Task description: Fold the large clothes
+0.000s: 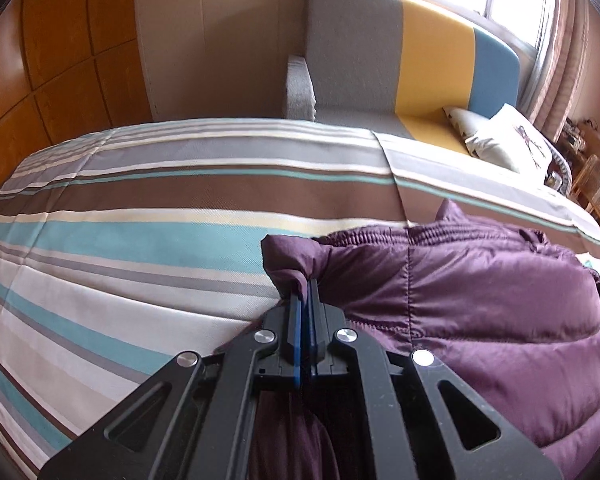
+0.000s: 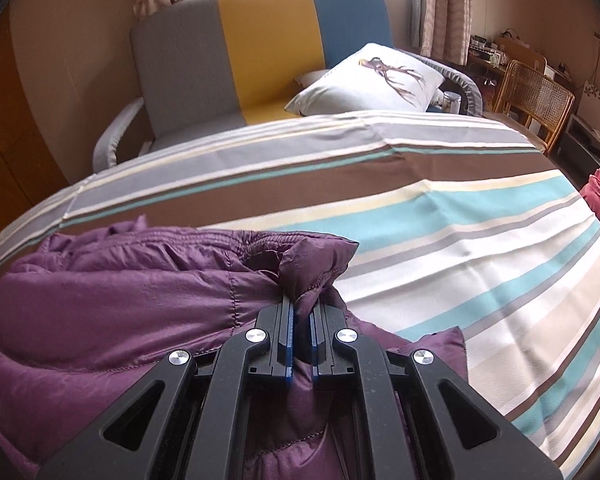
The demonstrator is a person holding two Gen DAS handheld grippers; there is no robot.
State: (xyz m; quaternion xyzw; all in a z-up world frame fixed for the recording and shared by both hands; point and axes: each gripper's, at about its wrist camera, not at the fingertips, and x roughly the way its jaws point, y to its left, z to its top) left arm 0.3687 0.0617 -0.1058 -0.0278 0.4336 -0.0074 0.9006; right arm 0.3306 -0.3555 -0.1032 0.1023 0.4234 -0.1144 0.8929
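Black linkage gripper [image 1: 305, 292], blue-lined jaws, silver screws

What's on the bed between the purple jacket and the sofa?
Only bare striped bedspread between purple jacket and sofa; both wrist views show it.

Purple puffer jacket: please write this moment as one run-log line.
left hand-held gripper: shut on purple puffer jacket corner | right hand-held gripper: shut on other corner | jacket over striped bedspread
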